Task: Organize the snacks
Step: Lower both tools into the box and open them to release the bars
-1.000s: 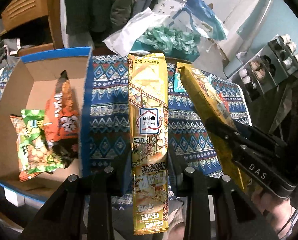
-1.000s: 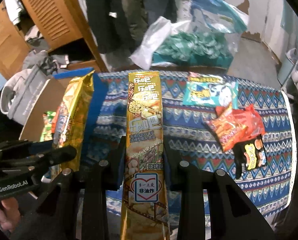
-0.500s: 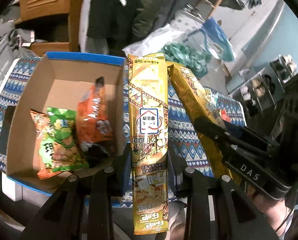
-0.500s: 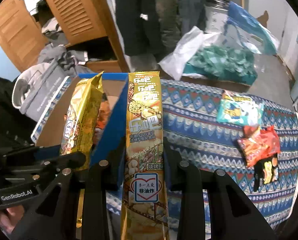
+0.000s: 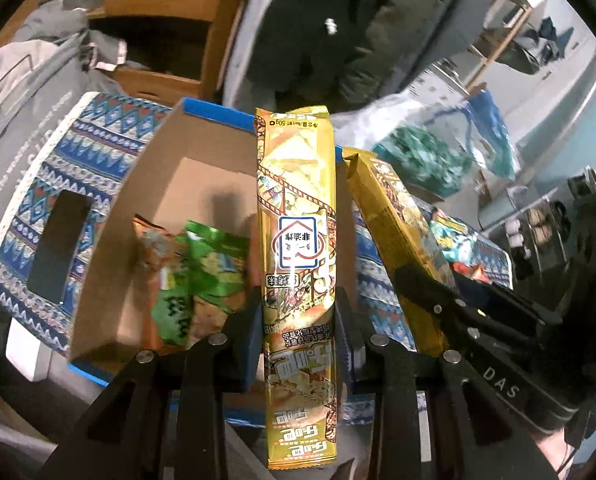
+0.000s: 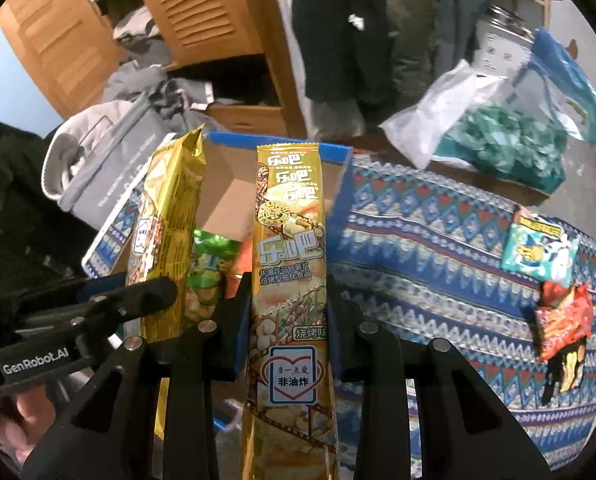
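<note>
On the patterned tablecloth (image 6: 438,240), far left, I count one open cardboard box (image 5: 153,184) with a blue rim; inside it lie a green snack bag (image 5: 201,276) and an orange one (image 5: 149,248), both stowed, so that part is done. Next along: my left gripper (image 5: 298,320), jaws clamped on a long gold snack pack (image 5: 295,208), held upright over the box's right wall. Next: my right gripper (image 6: 287,312), likewise clamped on a second gold pack (image 6: 289,240), standing just beside the first, above the box's near right corner. Neither pack is in the box yet; I judge both ready to drop. Further right, on the cloth and well apart from the box: one teal packet (image 6: 540,250) and one red-orange packet (image 6: 564,320), uncollected.
</note>
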`<state>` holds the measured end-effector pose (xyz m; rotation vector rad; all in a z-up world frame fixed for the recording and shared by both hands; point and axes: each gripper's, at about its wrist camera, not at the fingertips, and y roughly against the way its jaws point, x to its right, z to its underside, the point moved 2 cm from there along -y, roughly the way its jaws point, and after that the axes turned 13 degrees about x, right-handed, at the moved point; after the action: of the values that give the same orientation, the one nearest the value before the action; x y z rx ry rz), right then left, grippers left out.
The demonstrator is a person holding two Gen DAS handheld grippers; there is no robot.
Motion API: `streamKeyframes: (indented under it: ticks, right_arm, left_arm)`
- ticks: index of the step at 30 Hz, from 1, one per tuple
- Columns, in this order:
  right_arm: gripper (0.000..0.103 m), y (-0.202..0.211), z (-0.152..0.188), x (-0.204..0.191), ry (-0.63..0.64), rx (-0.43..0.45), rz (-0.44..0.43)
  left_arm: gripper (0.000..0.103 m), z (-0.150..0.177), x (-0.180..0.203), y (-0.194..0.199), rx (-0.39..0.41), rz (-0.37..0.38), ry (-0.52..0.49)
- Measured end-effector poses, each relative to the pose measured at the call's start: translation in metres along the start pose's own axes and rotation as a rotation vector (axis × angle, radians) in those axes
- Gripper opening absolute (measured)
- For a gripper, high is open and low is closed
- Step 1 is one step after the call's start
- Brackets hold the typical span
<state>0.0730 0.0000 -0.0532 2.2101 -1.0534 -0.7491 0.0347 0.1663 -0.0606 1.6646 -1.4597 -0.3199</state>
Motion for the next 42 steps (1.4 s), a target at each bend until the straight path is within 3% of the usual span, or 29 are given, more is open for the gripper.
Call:
streamKeyframes:
  ticks: [7,23,27,29,31,42]
  right_arm:
    - [0.030,-0.026,-0.006,-0.029,0.008,-0.035,-0.024]
    - [0.033,-0.068,0.001,-0.054,0.036,-0.096,-0.030]
    - [0.037,-0.067,-0.003,-0.051,0.029,-0.088,-0.039]
    - [0.040,-0.065,-0.005,-0.051,0.031,-0.083,-0.044]
    - [0.047,-0.060,-0.008,-0.049,0.033,-0.070,-0.037]
    - [0.056,-0.040,-0.008,-0.031,0.031,-0.047,-0.007]
  left_arm:
    - [0.032,-0.006,-0.029,-0.014,0.007,-0.077,0.026]
    - [0.033,-0.013,-0.066,-0.039,-0.014,-0.137,0.106]
    - [0.035,-0.013,-0.067,-0.039,-0.006,-0.163,0.108]
    - [0.041,-0.013,-0.065,-0.037,0.003,-0.178,0.092]
    - [0.048,-0.013,-0.063,-0.034,0.007,-0.171,0.093]
    - [0.048,-0.004,-0.041,-0.029,-0.014,-0.111,0.076]
